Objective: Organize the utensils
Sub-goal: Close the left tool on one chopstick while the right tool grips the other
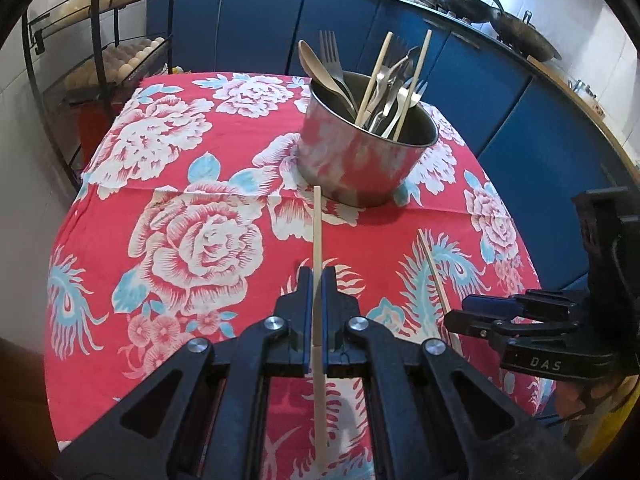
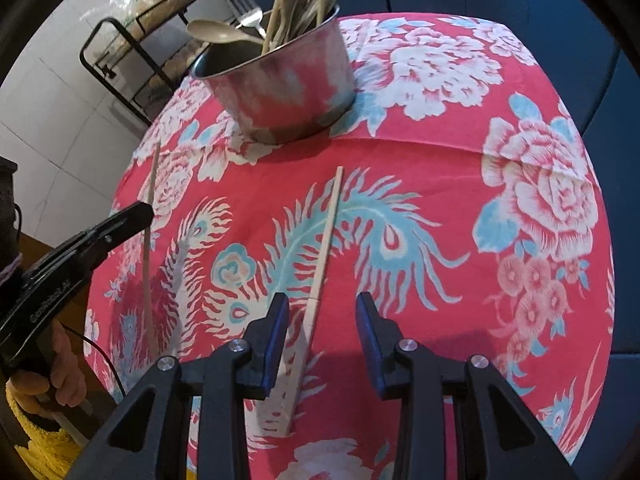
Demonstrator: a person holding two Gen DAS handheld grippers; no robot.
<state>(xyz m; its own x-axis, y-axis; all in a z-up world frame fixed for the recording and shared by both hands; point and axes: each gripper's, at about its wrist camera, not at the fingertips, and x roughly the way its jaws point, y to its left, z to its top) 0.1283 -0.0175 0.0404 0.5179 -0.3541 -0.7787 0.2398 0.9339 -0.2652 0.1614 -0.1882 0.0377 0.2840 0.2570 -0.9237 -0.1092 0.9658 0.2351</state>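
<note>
left tongs [image 1: 316,280]: clamped on 1 pale wooden chopstick [image 1: 317,232], aimed for shiny steel pot [image 1: 360,160] | right tongs [image 2: 322,312]: narrow gap, empty, straddling second chopstick [image 2: 326,240] lying mid-surface, for pickup

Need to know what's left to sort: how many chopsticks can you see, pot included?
4. One is clamped in the left claw, one lies on the cloth before the right claw, and two stand in the pot. More may be hidden among the cutlery.
</note>
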